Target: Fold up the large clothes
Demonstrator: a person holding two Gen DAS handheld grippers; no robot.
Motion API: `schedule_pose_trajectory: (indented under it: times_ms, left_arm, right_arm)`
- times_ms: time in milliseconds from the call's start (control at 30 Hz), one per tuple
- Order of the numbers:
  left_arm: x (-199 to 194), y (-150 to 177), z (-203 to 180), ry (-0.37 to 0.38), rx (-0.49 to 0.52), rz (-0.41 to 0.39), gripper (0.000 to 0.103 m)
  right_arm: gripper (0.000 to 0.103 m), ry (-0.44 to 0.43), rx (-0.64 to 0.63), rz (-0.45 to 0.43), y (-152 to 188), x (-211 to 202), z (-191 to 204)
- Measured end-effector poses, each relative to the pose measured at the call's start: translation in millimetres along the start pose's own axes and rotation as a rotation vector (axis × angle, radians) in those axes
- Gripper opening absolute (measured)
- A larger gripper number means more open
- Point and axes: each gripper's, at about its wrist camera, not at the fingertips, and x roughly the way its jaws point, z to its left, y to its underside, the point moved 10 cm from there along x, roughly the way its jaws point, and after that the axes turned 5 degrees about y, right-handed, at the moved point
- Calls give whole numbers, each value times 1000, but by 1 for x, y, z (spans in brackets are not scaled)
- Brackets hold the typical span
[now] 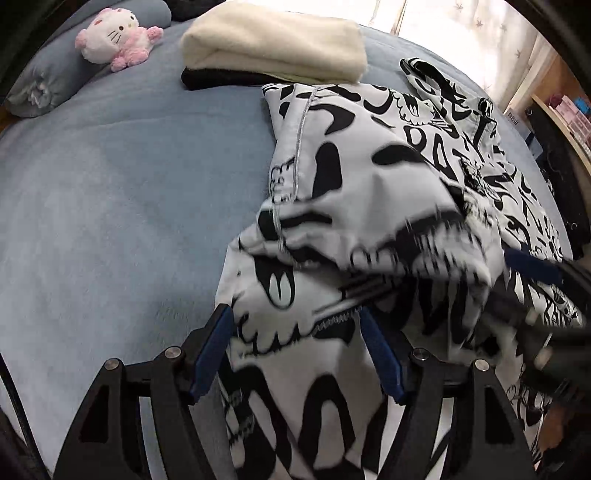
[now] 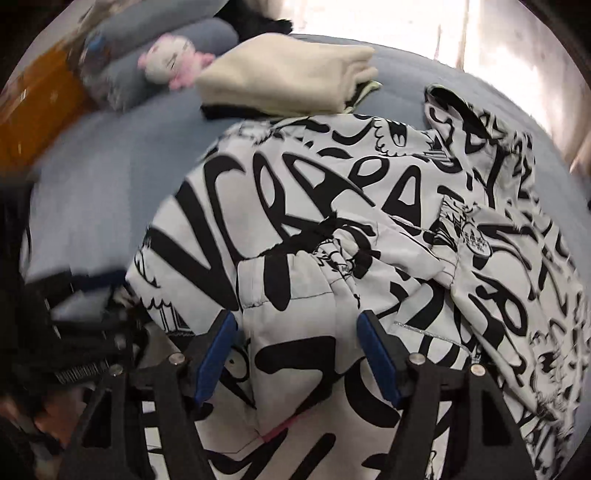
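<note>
Nearest to me, my left gripper (image 1: pixel 295 332) stands with its blue pads (image 1: pixel 210 354) wide apart. The black-and-white printed garment (image 1: pixel 369 184) passes between them, but the pads do not press it, so it holds nothing. My right gripper (image 2: pixel 295 336) is the same: jaws spread, cloth lying between them, no grip. In the left wrist view the right gripper comes in blurred at about 4 o'clock.

The garment lies crumpled on the blue blanket (image 1: pixel 110 203), from 6 o'clock up to about 1 o'clock. Beyond it, near 12 o'clock, a folded cream cloth (image 1: pixel 277 40) rests on a black one (image 1: pixel 218 79). Farthest, at about 11 o'clock, a pink and white plush cat (image 1: pixel 116 35) leans on a grey-blue pillow (image 1: pixel 44 81).
</note>
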Motion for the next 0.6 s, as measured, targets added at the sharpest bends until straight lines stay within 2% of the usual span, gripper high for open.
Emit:
schedule_pose_trajectory:
  times_ms: [33,133,200,233,267,300,333,367,433,533,600]
  left_arm:
    - [1,-2,-2,1,2,-1,70]
    - [9,-12,-1,2,6,-6,70]
    - [15,-18,-3,0,9,-8,70]
    - [17,-21,-4,0,7,-10,70]
    - [19,-23,-4,2,4,-11,70]
    - [21,-25,-5,4,1,-12,70]
    - [23,-28,-6,4,-1,-13,70]
    - [24,-29,-5,3,-3,-14,70]
    - [26,-30,-5,0,-7,-15,70]
    - [28,-30,-6,-6,-12,-18,70]
    - [28,-31,-7,-13,-14,-25,70]
  right_arm:
    - [75,49,-35,-3,2,3,1]
    - [77,209,-97,20,7,20,-6]
    - [76,257,-97,44,11,29,-15]
    - [73,262,-78,50,12,32,-20]
    - [54,253,-64,41,11,30,-23]
    - [42,244,-55,34,9,28,-26]
    - [20,245,-49,30,6,24,-31]
    - [15,245,-43,17,2,20,-34]
    - [14,226,-18,-54,-16,1,-42]
    - [14,229,14,-204,-49,-39,-61]
    - [14,219,84,-322,-70,-69,-85]
